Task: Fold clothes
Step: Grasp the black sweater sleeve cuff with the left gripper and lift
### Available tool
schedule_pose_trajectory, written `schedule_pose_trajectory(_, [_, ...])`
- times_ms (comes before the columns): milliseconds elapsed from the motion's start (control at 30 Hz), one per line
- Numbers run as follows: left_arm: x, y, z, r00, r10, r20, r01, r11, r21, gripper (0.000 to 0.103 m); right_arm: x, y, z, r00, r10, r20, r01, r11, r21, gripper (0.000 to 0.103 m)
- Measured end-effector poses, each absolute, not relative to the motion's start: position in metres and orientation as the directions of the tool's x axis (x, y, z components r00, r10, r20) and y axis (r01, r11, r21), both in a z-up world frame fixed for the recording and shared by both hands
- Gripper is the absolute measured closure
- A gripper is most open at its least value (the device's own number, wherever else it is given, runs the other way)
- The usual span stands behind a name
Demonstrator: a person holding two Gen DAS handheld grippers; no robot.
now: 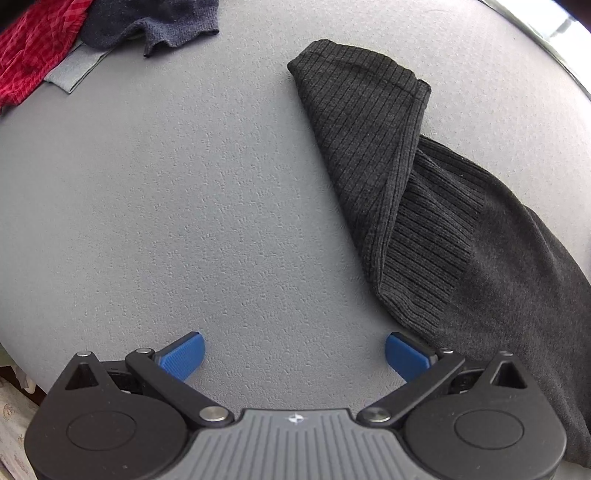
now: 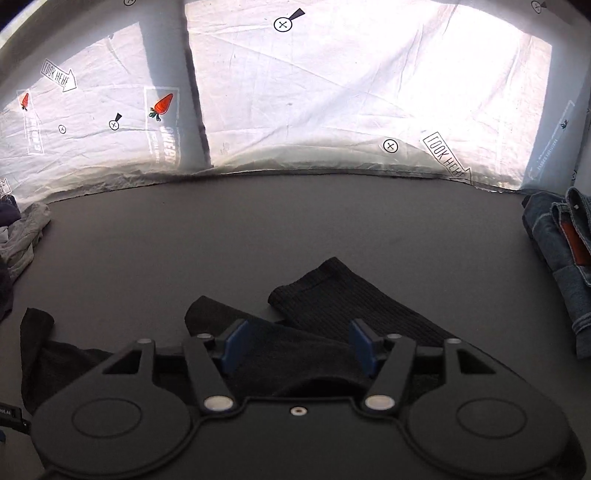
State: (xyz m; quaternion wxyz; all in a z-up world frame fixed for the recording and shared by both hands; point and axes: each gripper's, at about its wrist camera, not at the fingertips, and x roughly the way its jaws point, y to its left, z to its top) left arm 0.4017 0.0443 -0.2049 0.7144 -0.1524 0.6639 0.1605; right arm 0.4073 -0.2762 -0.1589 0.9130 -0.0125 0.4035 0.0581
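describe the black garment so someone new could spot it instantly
On the grey table, look right of the open left gripper. The black ribbed garment lies alone; the red cloth and navy knit are piled at the far corner.

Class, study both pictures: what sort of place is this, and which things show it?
Probably a recording setup for folding laundry: a grey padded table strewn with clothes, such as a black ribbed garment and folded jeans, against a printed white backdrop sheet.

A grey textured table [image 1: 184, 203] is carrying a black ribbed garment [image 1: 388, 166] near its middle. A red cloth [image 1: 29, 55] and a navy knit [image 1: 155, 22] are lying at one edge, folded jeans [image 2: 561, 251] at another.
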Motion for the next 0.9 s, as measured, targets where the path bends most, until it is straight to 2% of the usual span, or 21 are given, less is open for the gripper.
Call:
schedule_pose_trajectory(333, [0.423, 0.031, -0.199, 0.032, 0.009, -0.999, -0.431, 0.902, -0.005, 0.0, 0.428, -0.214, -0.203, 0.576, 0.094, -0.812, -0.308, 0.945, -0.109, 0.043])
schedule_pose_trajectory(433, [0.429, 0.024, -0.193, 0.052, 0.026, -0.998, -0.431, 0.902, 0.001, 0.0, 0.432, -0.208, -0.209, 0.566, 0.068, -0.821, -0.328, 0.933, -0.149, 0.056])
schedule_pose_trajectory(500, [0.434, 0.019, -0.184, 0.101, 0.054, -0.993, -0.419, 0.908, 0.007, 0.001, 0.434, -0.21, -0.208, 0.563, 0.076, -0.823, -0.327, 0.935, -0.138, 0.074])
schedule_pose_trajectory(600, [0.446, 0.009, -0.169, 0.195, 0.083, -0.977, -0.37, 0.929, 0.005, 0.004, 0.436, -0.219, -0.203, 0.577, 0.085, -0.813, -0.288, 0.952, -0.105, 0.085])
schedule_pose_trajectory(633, [0.451, 0.005, -0.166, 0.222, 0.089, -0.971, -0.346, 0.938, 0.007, 0.008, 0.437, -0.222, -0.202, 0.582, 0.086, -0.808, -0.272, 0.958, -0.094, 0.086])
schedule_pose_trajectory(700, [0.401, -0.015, -0.175, 0.271, 0.085, -0.959, -0.303, 0.953, -0.001, 0.016, 0.438, -0.228, -0.198, 0.595, 0.087, -0.799, -0.243, 0.967, -0.076, 0.09])
schedule_pose_trajectory(767, [0.391, -0.023, -0.179, 0.293, 0.072, -0.953, -0.287, 0.958, -0.016, 0.032, 0.439, -0.234, -0.193, 0.612, 0.089, -0.786, -0.217, 0.974, -0.059, 0.091])
schedule_pose_trajectory(833, [0.405, 0.037, -0.176, 0.328, 0.067, -0.942, -0.291, 0.956, -0.034, 0.035, 0.441, -0.239, -0.186, 0.634, 0.082, -0.769, -0.19, 0.98, -0.053, 0.092])
schedule_pose_trajectory(867, [0.409, 0.053, -0.174, 0.346, 0.07, -0.936, -0.29, 0.956, -0.036, 0.041, 0.442, -0.242, -0.182, 0.645, 0.077, -0.76, -0.177, 0.983, -0.051, 0.092])
schedule_pose_trajectory(900, [0.411, 0.053, -0.173, 0.359, 0.074, -0.93, -0.288, 0.957, -0.034, 0.043, 0.444, -0.246, -0.178, 0.657, 0.069, -0.751, -0.158, 0.986, -0.047, 0.093])
